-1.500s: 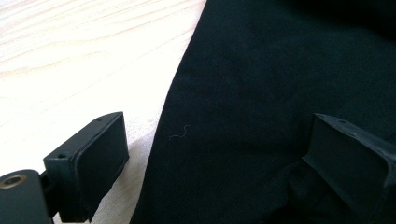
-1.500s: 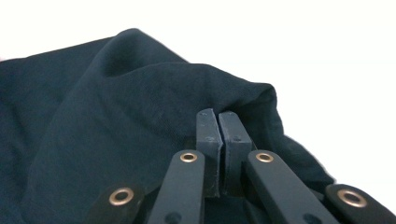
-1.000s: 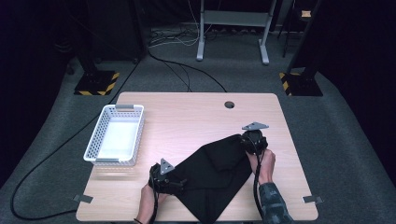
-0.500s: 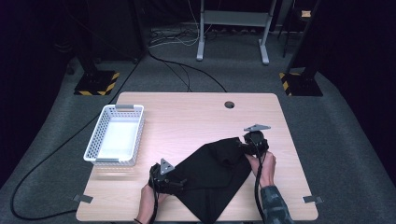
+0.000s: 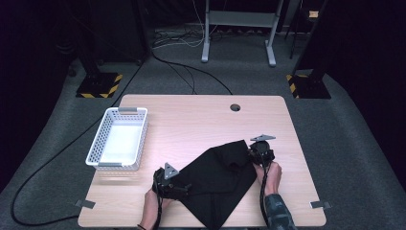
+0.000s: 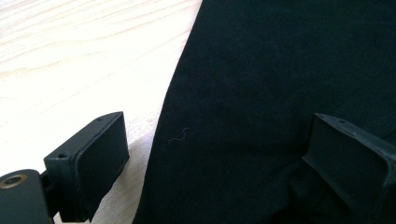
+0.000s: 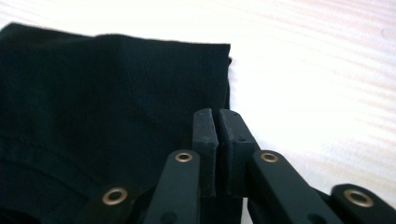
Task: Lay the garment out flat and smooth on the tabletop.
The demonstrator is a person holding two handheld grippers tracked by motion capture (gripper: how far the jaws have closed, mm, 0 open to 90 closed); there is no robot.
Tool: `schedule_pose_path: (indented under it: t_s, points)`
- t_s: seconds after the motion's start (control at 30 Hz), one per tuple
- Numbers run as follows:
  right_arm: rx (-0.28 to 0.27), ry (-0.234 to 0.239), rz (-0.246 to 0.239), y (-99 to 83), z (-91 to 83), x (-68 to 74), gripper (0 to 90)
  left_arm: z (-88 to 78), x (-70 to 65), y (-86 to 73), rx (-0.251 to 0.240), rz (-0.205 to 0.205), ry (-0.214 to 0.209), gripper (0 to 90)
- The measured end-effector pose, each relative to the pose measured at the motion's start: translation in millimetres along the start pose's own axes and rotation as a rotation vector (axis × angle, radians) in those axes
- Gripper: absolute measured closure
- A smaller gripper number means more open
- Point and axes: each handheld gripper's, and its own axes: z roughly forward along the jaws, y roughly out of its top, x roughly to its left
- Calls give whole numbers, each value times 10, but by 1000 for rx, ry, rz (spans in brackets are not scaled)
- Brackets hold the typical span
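A black cloth (image 5: pixel 220 179) lies spread as a diamond on the near half of the wooden table (image 5: pixel 191 120). My left gripper (image 5: pixel 186 189) sits at the cloth's left corner. In the left gripper view it (image 6: pixel 224 154) stands open, and its jaws straddle the edge of the cloth (image 6: pixel 280 84). My right gripper (image 5: pixel 251 153) is at the cloth's right corner. Seen in the right gripper view, it (image 7: pixel 218 116) is shut on the hem of the cloth (image 7: pixel 93 88), which bunches slightly there.
A white perforated basket (image 5: pixel 98 141) stands on the left side of the table. A round cable hole (image 5: pixel 234 107) sits near the far edge. Bare wood lies beyond the cloth. Cables and stand feet are on the floor behind.
My right gripper has edged slightly toward the near side of the table with the cloth's corner. The left gripper has stayed put.
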Motion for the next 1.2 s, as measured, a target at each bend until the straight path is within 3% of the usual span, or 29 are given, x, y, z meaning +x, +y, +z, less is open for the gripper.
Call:
schedule_pose_path:
  t_s: [0.4, 0.47, 0.5, 0.63, 0.67, 0.7, 0.73, 0.77, 0.87, 0.97, 1.03, 1.2]
  points:
    - [-52, -86, -18, 280, -7, -184, 864, -1, 2, 0, 2, 4, 0, 58]
    - [-47, -85, -8, 307, 38, -213, 837, -1, 0, 0, 1, 3, 0, 58]
    - [-45, -110, -4, 309, 67, -217, 763, -1, 1, 0, 1, 4, 0, 58]
    - [-96, -93, 25, 257, -49, -185, 609, -1, 1, 0, 1, 5, 0, 59]
    - [-96, -93, 25, 257, -49, -185, 609, -1, 1, 0, 1, 5, 0, 58]
    - [-119, -73, 28, 218, -148, -125, 550, -1, 1, 0, 1, 5, 0, 58]
    - [-119, -73, 28, 218, -148, -125, 550, -1, 1, 0, 1, 5, 0, 58]
    - [-114, -27, 18, 170, -227, -41, 500, -1, 1, 0, 1, 4, 0, 58]
    - [-73, 9, -12, 56, -262, 72, 462, -1, 0, 0, 1, 5, 1, 58]
    - [-10, 5, -22, -42, -171, 97, 474, -1, 0, 0, 1, 5, 1, 58]
    - [29, 3, 1, -79, -69, 65, 495, -1, 1, 0, 1, 5, 1, 58]
    - [31, 3, 34, -67, 104, -17, 672, -1, 1, 0, 2, 6, -1, 59]
